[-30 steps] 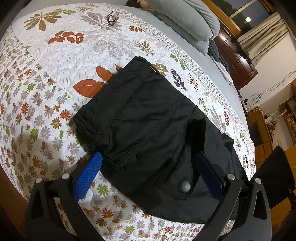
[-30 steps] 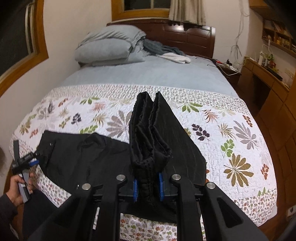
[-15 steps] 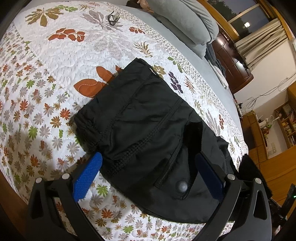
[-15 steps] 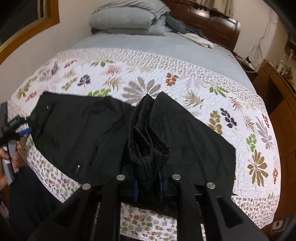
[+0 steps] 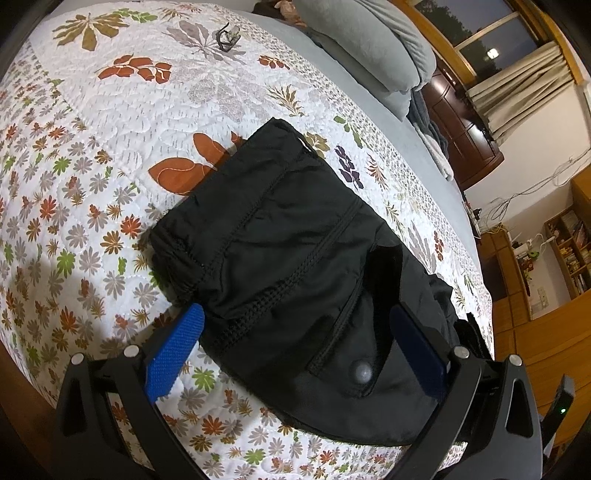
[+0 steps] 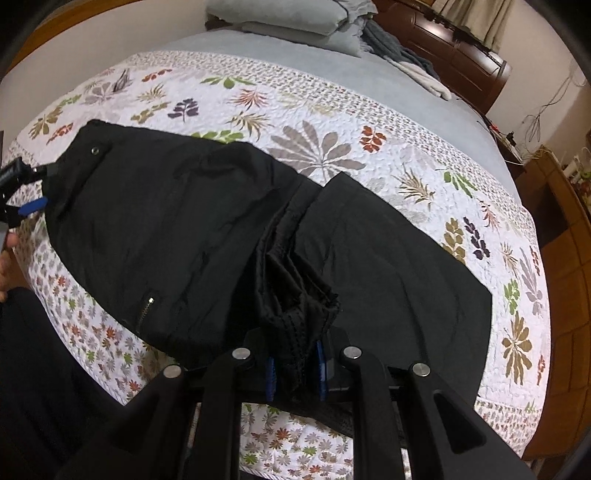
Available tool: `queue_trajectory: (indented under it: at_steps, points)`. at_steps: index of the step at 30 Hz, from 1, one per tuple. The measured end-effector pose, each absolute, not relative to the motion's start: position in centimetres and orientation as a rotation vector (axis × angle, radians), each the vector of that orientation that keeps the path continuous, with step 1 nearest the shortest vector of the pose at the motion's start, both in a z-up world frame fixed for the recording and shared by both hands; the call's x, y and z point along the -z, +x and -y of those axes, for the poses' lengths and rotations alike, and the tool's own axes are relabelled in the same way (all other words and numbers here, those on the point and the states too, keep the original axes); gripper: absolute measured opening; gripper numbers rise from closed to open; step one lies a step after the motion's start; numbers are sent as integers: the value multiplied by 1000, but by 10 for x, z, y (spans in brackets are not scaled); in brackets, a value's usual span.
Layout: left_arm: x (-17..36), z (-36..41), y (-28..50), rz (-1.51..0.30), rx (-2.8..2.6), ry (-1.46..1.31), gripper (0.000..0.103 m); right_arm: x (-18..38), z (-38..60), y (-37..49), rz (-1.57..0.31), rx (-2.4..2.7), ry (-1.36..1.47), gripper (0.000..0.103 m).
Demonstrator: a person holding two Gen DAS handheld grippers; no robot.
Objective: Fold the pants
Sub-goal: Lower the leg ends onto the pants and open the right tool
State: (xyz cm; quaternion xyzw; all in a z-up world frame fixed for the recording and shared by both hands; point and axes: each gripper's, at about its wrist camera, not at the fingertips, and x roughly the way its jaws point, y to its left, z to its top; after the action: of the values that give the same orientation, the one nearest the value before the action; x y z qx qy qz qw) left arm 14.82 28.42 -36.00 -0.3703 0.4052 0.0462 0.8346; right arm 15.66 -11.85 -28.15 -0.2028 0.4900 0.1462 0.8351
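Over floral quilt (image 6: 424, 177), right gripper (image 6: 295, 365) angles steeply downward, fingers pinching black pants (image 6: 166, 221); left gripper (image 5: 295, 339) spread wide.

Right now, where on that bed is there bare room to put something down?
Free: the floral quilt between the black pants and the plain grey sheet, and the quilt's right end beyond the leg hems. Crowded: the near edge, where pants and both grippers sit, and the head, piled with grey pillows.
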Motion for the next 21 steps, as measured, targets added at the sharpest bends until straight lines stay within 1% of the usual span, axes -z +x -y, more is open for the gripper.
queue_trajectory:
  at_steps: [21]
  points:
    - [360, -286, 149, -851, -99, -794, 100, 332, 94, 150, -1062, -355, -562, 18]
